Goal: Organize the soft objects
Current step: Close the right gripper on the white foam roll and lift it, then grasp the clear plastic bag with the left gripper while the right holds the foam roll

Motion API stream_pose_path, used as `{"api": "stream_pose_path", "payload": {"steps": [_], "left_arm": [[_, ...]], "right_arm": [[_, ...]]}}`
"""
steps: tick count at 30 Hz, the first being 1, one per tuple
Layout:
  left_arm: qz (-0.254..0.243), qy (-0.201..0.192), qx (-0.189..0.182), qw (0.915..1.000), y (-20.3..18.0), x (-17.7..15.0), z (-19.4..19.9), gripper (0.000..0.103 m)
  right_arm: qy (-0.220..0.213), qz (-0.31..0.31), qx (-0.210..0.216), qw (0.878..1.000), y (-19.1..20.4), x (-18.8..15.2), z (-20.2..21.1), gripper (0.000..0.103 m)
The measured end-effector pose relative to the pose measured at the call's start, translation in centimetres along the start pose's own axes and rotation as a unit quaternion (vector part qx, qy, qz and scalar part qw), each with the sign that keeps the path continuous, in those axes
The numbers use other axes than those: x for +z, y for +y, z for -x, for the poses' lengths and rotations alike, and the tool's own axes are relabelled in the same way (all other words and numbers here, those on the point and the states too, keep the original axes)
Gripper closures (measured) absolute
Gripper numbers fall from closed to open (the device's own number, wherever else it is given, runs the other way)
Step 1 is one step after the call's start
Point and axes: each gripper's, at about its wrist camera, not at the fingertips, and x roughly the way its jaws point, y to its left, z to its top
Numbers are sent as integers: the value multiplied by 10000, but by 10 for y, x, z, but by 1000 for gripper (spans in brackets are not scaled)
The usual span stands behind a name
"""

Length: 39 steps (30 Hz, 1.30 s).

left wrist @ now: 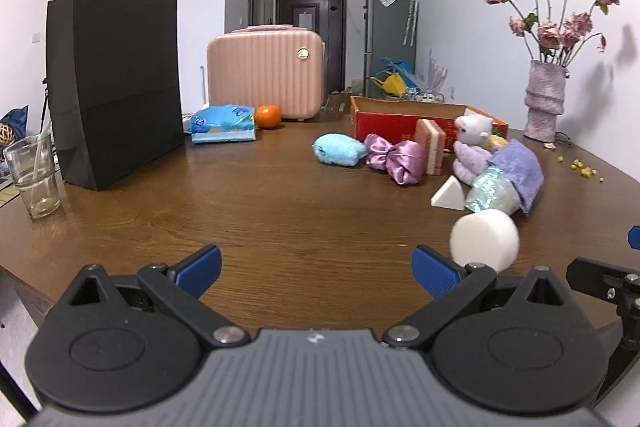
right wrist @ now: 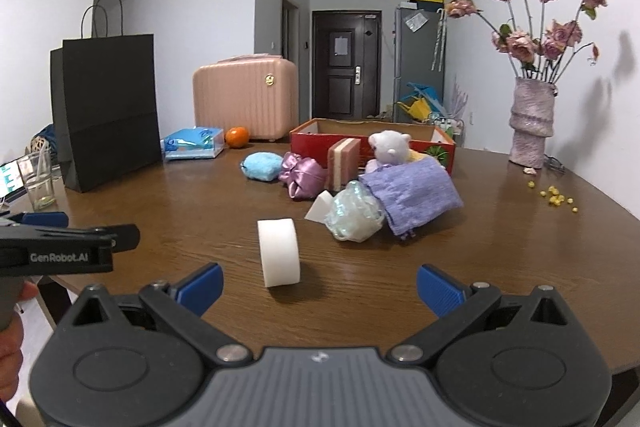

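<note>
Soft things lie in a heap on the brown table in front of an open red box [right wrist: 320, 143]. A white round sponge [right wrist: 279, 253] stands on edge nearest me, just beyond my open right gripper [right wrist: 320, 287]. Behind it are a white wedge sponge [right wrist: 320, 207], a glittery puff [right wrist: 354, 213], a purple towel [right wrist: 416, 193], a purple plush bear [right wrist: 388, 147], a pink sponge block [right wrist: 342, 163], a lilac satin bow [right wrist: 302, 177] and a blue plush [right wrist: 262, 166]. My left gripper [left wrist: 318, 271] is open and empty, left of the round sponge [left wrist: 484, 239].
A black paper bag [left wrist: 116, 83] and a glass [left wrist: 34, 175] stand at the left. A pink case [left wrist: 264, 71], a tissue pack [left wrist: 224, 123] and an orange [left wrist: 267, 115] sit at the back. A vase of dried roses [right wrist: 530, 123] and yellow crumbs [right wrist: 556, 197] are at the right.
</note>
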Motion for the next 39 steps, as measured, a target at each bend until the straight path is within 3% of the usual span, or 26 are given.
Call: {"api": "stream_pose_path", "payload": {"steps": [15,21,27,29,30,39], "left_arm": [[175,101,110,9997,10,12,-31,0],[237,182,110,9995,12,14,-40,0],[215,222,104,9995,10,13,-45,0],[225,240,73,9994,9,13,-47,0],[227,255,61,9994,8,13,-48,0],[150,250,-7,9996,-1,20,-54,0]], "right_arm": [[177,203,249,9993,6,14,-68,1],[399,218,225,9987,9,17,-100,9],[457,195,429,9978,11,15,-116,32],[443,223,545,9973,12,14,-117,63],[453,220,596,9970,12,14,-118,71],[283,-25,693,9972,-2,18,-112,75]]}}
